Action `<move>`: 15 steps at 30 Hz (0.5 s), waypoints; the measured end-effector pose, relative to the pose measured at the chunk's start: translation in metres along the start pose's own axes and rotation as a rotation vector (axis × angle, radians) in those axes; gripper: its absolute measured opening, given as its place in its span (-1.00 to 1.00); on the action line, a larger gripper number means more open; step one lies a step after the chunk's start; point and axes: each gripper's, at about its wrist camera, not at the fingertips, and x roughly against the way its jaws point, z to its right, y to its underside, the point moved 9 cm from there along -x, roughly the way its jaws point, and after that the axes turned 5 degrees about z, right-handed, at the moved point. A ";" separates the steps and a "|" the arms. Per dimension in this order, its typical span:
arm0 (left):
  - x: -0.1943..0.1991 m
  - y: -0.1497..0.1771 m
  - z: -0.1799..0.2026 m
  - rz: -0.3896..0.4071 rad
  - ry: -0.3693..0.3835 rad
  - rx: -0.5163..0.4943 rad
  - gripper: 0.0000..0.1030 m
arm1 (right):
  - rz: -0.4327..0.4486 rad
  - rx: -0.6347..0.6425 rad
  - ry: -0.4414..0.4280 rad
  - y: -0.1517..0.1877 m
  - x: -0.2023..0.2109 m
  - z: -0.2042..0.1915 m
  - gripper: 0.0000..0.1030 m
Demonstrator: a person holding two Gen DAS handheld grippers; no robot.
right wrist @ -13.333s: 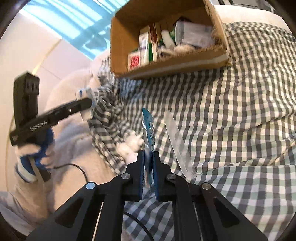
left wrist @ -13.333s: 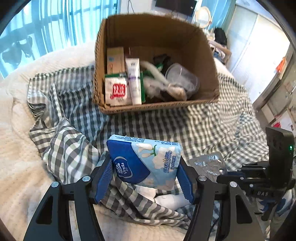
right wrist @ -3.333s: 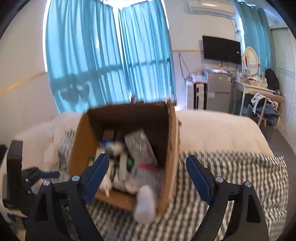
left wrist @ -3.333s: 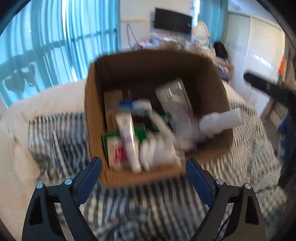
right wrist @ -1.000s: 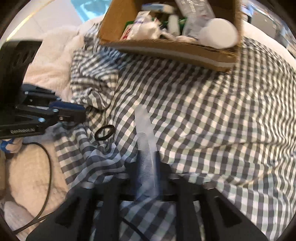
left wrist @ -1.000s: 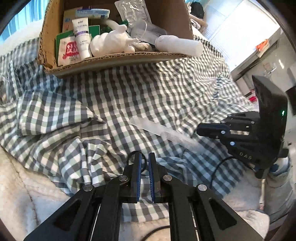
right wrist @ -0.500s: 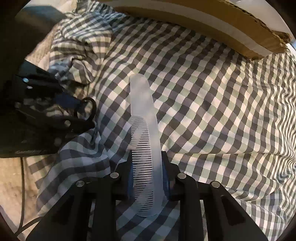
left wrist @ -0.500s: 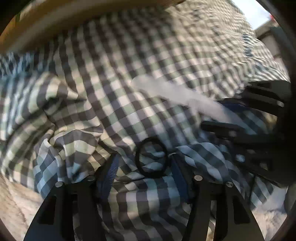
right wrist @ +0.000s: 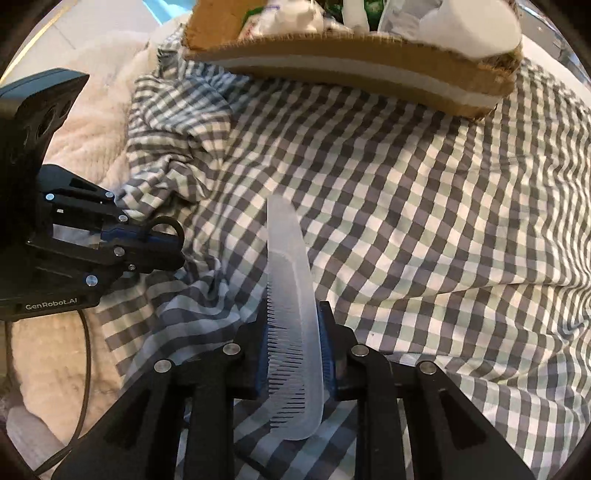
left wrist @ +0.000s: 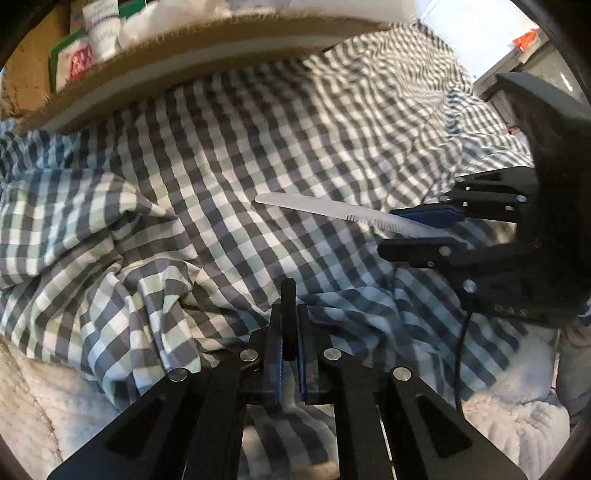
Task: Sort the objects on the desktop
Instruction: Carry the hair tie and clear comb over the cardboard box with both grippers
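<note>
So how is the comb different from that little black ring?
The comb is long, flat and see-through white; the ring is small, round and black. The comb sits in the right tool, whose jaws are closing on it; the ring is pinched in the shut left tool. Both are over the checked cloth.

My cardboard box (left wrist: 207, 55) is cut off by the top edge in both wrist views, so only its front wall and a strip of contents show. The tube (left wrist: 101, 27) and red-and-white packet (left wrist: 79, 61) are blurred, print unreadable. In the right wrist view the box's contents (right wrist: 332, 18) are a white blur; can't tell items apart. The hair tie (left wrist: 288, 299) sits edge-on btwn my left fingers, its lower part hidden. The comb (right wrist: 291, 295) has its rear end hidden in the left wrist view, behind my right fingers (left wrist: 424, 216).
</note>
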 end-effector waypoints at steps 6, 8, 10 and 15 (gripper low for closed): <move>0.034 0.000 0.002 0.069 -0.001 0.001 -0.88 | 0.009 -0.008 0.010 0.009 0.006 -0.007 -0.95; 0.043 -0.001 0.005 0.091 0.002 0.000 -0.88 | 0.014 -0.017 0.013 0.007 0.005 -0.009 -0.95; 0.049 -0.003 0.008 0.115 0.000 -0.002 -0.88 | 0.037 -0.032 0.012 0.004 0.009 -0.009 -0.95; 0.065 -0.019 0.020 0.177 -0.001 -0.001 -0.88 | 0.109 -0.058 0.001 -0.012 0.034 -0.010 -0.95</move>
